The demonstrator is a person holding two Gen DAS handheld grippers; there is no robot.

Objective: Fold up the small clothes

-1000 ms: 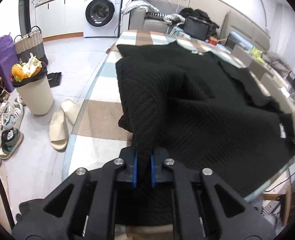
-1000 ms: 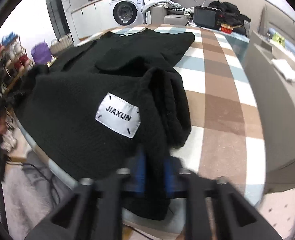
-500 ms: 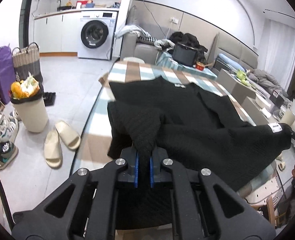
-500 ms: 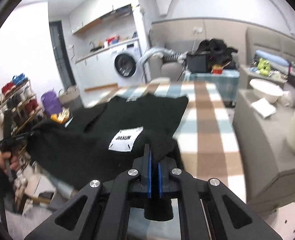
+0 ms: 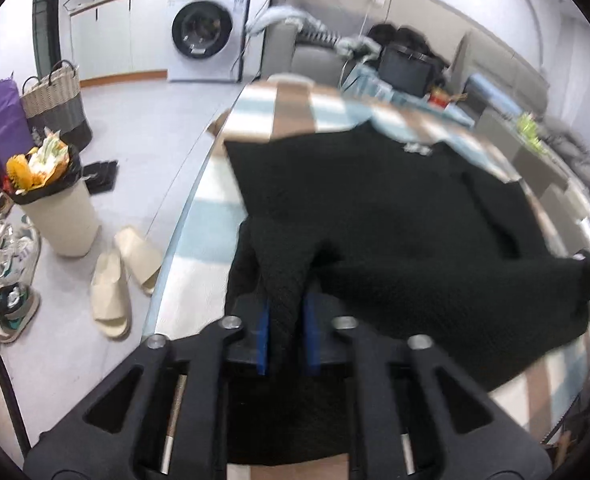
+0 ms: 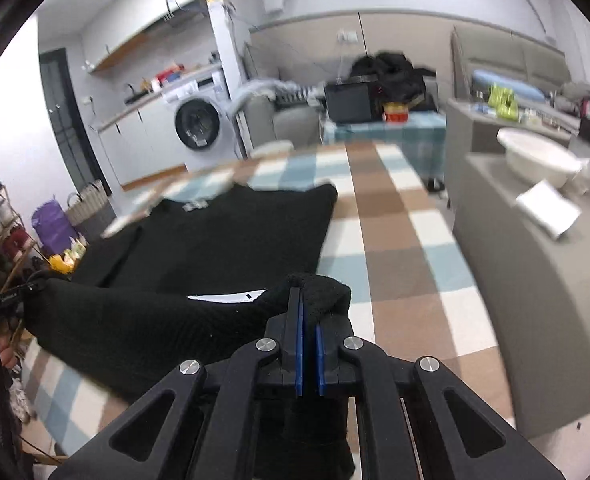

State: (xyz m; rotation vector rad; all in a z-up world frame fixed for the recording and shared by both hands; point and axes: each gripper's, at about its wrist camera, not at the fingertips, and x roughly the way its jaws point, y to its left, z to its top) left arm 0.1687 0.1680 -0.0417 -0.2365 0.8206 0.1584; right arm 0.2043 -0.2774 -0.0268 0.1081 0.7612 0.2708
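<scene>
Black knit sweater looks soft, thick and fairly heavy for its size: it sags in a deep swag between the two grips and would likely stretch or droop if held by one point alone, so the sensible hold is at the two corners of the hem, which is where it appears to be taken. Its far half, collar end away from the person, lies flat on the checked bench, while the near edge is lifted off the surface and held taut between the hands. The left gripper has its blue-lined fingers clamped on a bunched corner that rises straight out from between them. The right gripper pinches the opposite corner, fabric bulging over its fingertips, with a white label showing just beside them.
</scene>
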